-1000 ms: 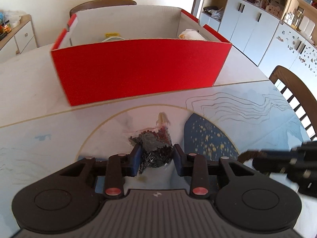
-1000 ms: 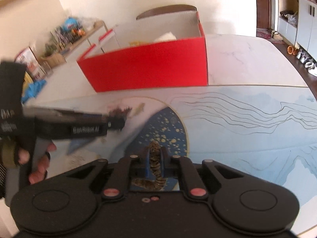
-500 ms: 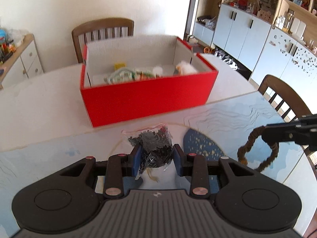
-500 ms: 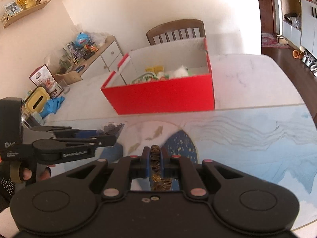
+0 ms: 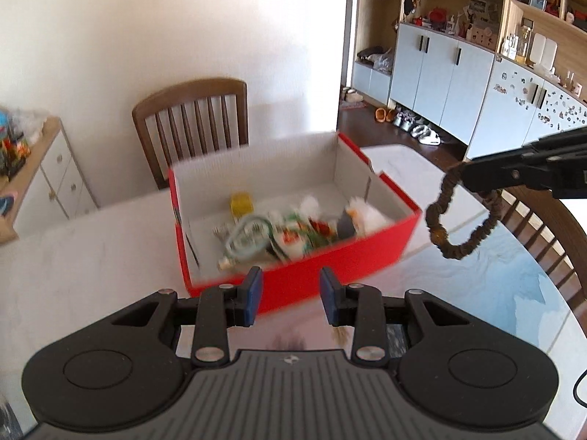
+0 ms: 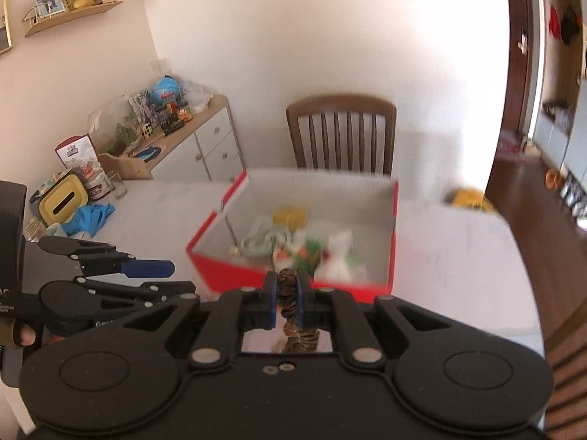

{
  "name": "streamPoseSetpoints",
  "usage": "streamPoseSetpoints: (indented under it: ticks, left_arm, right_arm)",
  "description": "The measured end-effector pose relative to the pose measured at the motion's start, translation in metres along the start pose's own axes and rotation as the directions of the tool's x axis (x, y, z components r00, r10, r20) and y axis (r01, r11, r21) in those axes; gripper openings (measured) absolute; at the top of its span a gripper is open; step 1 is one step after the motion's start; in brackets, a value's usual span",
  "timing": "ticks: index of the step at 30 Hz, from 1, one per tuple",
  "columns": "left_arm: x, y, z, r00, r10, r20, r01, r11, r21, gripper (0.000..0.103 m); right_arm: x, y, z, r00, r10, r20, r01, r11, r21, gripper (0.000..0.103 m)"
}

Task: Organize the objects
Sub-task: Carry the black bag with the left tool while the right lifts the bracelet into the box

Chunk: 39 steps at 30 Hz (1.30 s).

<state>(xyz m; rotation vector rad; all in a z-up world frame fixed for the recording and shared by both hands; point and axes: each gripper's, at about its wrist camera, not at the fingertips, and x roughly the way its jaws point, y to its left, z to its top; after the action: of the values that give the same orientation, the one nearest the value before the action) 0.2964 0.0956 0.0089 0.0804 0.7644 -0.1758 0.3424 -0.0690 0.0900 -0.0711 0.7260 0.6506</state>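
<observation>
A red box [image 5: 330, 260] with white inner walls holds several small items and stands on the table ahead of both grippers. My right gripper [image 6: 287, 286] is shut on a brown scrunchie [image 6: 287, 282]. In the left wrist view the scrunchie [image 5: 438, 233] dangles as a loop from that gripper [image 5: 462, 174], in the air right of the box. My left gripper [image 5: 291, 295] keeps its blue pads a little apart, as wide as when they clamped the bag of dark pieces. Of the bag [image 5: 290, 337] only a dark blur shows low between the fingers. From the side, the left gripper [image 6: 181, 278] hangs left of the box.
A wooden chair [image 5: 190, 110] stands behind the box and another [image 5: 543, 242] at the table's right edge. A cluttered sideboard [image 6: 205, 135] lines the left wall. A blue cloth [image 6: 91, 216] and a yellow tin [image 6: 62, 201] lie on the table's far left.
Both grippers have risen well above the table, and the box's inside now shows from above. The scrunchie came up with the right gripper. The bag has dropped out of sight between the left pads.
</observation>
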Motion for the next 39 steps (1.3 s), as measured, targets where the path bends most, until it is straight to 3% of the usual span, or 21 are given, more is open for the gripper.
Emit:
streamPoseSetpoints:
  ticks: [7,14,16,17,18,19,25,30,39]
  left_arm:
    - [0.026,0.019,0.026,1.0,-0.007,-0.013,0.007,1.0,-0.002,0.028]
    - [0.04,0.021,-0.014,0.998,-0.024,-0.066,0.023,1.0,-0.006,0.03]
    - [0.044,0.022,-0.027,0.996,-0.036,-0.08,0.035,0.999,-0.017,0.04]
    - [0.045,0.023,-0.033,0.995,-0.046,-0.083,0.044,0.999,-0.026,0.059]
    - [0.045,0.023,-0.039,0.995,-0.05,-0.082,0.048,0.998,-0.03,0.072]
    - [0.046,0.023,-0.046,0.996,-0.053,-0.079,0.05,0.998,-0.029,0.074]
    - [0.067,0.019,-0.081,0.979,-0.118,-0.168,0.122,0.992,0.011,0.074]
    - [0.087,0.016,-0.106,0.969,-0.107,-0.224,0.12,0.992,0.047,0.074]
    - [0.096,0.016,-0.12,0.968,-0.114,-0.222,0.128,0.991,0.048,0.073]
  right_arm:
    - [0.038,0.001,0.037,0.999,-0.033,0.024,0.034,0.998,-0.044,0.009]
    - [0.065,-0.005,0.058,0.998,-0.058,0.039,0.059,0.998,-0.027,0.009]
    - [0.069,-0.006,0.059,0.998,-0.058,0.034,0.059,0.998,-0.032,0.009]
    - [0.072,-0.007,0.059,0.998,-0.06,0.03,0.061,0.998,-0.033,0.009]
    - [0.073,-0.006,0.059,0.998,-0.058,0.027,0.058,0.998,-0.031,0.009]
    - [0.074,-0.006,0.059,0.998,-0.056,0.024,0.056,0.998,-0.031,0.009]
    - [0.08,-0.007,0.059,0.999,-0.05,0.01,0.05,0.998,-0.04,0.009]
    - [0.082,-0.006,0.061,0.999,-0.047,0.005,0.048,0.998,-0.042,0.009]
    - [0.086,-0.005,0.061,0.999,-0.051,-0.001,0.051,0.998,-0.043,0.009]
